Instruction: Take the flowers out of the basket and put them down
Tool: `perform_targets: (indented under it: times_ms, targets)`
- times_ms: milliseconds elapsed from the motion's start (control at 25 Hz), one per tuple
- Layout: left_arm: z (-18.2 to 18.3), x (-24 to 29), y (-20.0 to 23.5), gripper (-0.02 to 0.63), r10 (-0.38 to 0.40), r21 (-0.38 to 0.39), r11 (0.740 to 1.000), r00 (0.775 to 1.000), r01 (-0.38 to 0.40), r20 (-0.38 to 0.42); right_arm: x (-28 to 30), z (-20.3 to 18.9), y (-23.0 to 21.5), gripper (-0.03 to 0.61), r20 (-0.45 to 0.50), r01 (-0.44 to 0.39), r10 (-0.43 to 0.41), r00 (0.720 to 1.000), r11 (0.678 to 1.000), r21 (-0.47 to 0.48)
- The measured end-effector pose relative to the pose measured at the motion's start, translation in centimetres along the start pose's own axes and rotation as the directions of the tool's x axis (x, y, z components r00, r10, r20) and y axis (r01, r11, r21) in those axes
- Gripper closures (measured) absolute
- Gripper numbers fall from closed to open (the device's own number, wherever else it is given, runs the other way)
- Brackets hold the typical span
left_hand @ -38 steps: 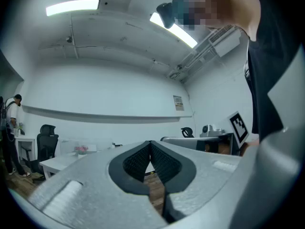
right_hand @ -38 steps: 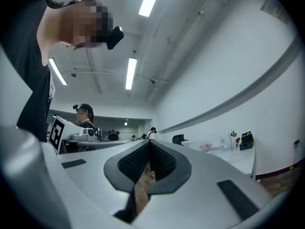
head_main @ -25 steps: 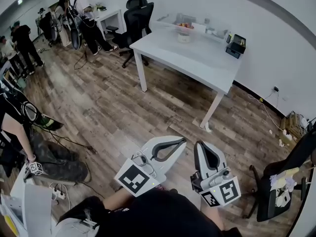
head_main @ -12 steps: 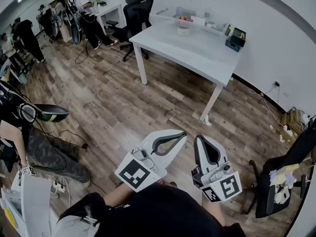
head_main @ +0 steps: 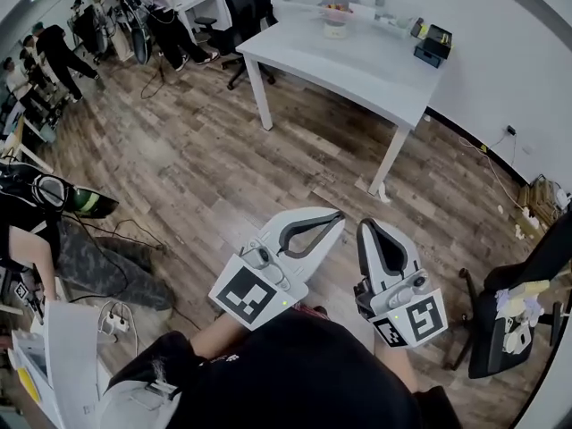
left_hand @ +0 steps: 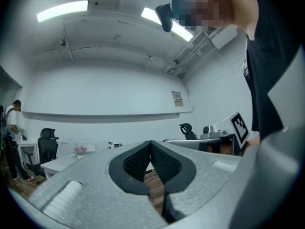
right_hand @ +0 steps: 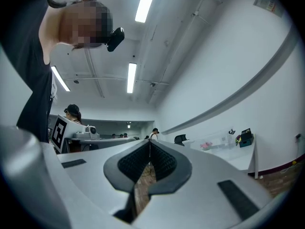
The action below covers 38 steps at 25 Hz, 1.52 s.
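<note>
The left gripper (head_main: 336, 215) and right gripper (head_main: 367, 226) are held side by side, near level, over the wooden floor (head_main: 223, 177). The jaws of each are pressed together.

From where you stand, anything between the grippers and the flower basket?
Nothing visible: bare wood floor lies between the left gripper, the right gripper and the white table; the flower basket stands at its far edge.
</note>
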<state>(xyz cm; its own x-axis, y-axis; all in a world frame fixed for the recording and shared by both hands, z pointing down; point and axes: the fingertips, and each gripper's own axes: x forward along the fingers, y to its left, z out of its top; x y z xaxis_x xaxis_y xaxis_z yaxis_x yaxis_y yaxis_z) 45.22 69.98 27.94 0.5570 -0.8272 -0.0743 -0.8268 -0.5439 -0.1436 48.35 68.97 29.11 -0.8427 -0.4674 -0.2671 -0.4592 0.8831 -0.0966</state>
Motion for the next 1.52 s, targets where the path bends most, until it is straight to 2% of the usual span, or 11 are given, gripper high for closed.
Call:
perform_targets:
  times_ms: [520,680,880,1200,1520]
  targets:
    - [-0.5,5.2,2.1,0.607,-0.103,-0.017,0.994,0.994,0.104,0.038,1.7,0.9,-5.0,0.566,0.017,0.099,-0.099,0.995,0.993,-0.061]
    - [-0.6,6.4,3.9,0.607,-0.115,-0.03,0.993,0.992,0.117,0.044,3.5,0.6,-5.9,0.566,0.015,0.097,-0.096,0.995,0.993,-0.064]
    - [-0.7,7.8,5.9,0.607,-0.126,-0.04,0.991,0.99,0.128,0.058,5.5,0.9,-6.5,0.566,0.021,0.078,-0.076,0.997,0.99,-0.118]
    - [-1.7,9.1,8.8,0.607,-0.102,-0.045,0.994,0.994,0.104,0.046,8.3,0.6,-7.9,0.566,0.024,0.054,-0.051,0.998,0.991,-0.123]
    - [-2.1,11.1,10.3,0.607,-0.135,-0.045,0.989,0.988,0.138,0.069,10.1,-0.1,-9.5,0.566,0.015,0.051,-0.049,0.999,0.991,-0.121]
